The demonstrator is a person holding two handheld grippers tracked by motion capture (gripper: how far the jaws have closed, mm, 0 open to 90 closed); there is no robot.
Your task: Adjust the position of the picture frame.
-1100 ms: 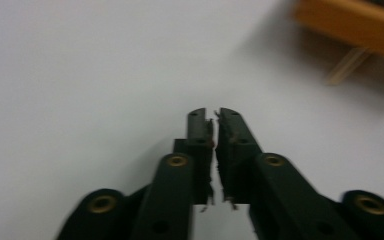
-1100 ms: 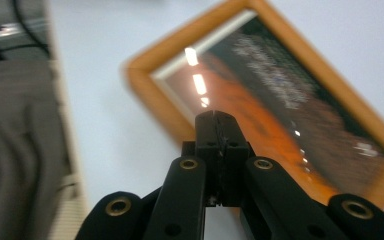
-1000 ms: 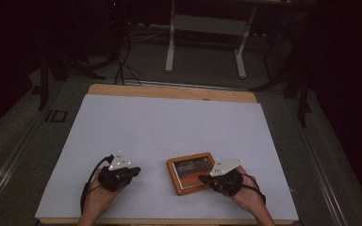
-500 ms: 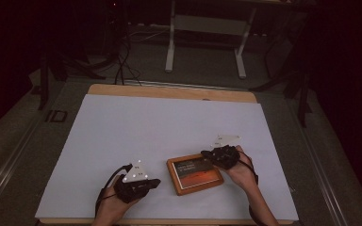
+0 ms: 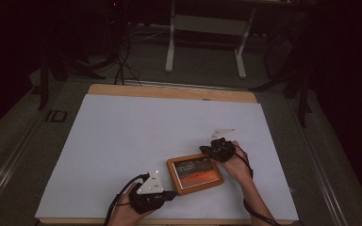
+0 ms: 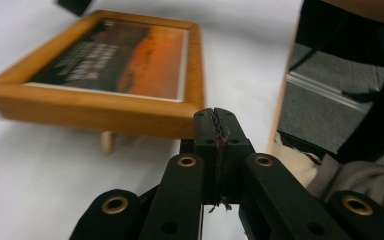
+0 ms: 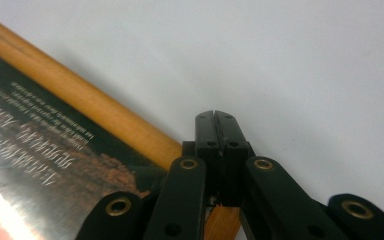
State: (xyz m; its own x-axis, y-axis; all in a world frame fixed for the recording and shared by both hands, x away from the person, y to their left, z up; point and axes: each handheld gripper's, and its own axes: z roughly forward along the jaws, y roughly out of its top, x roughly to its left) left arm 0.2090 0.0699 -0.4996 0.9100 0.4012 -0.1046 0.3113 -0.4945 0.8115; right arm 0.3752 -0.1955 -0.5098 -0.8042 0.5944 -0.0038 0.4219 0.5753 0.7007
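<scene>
Moved: the left gripper (image 5: 172, 195) has come right, to the near corner of the picture frame (image 5: 195, 173); the frame has turned slightly.
Frame: lower centre, on the white bench (image 5: 136, 136).
Left gripper: jaws closed, empty.
Right gripper (image 5: 202, 149): jaws closed, at the frame's far edge.

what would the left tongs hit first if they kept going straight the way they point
Most likely the picture frame: the left tongs, jaws shut, point at its near wooden edge by a corner, almost touching it. Exact depth is hard to judge.
</scene>
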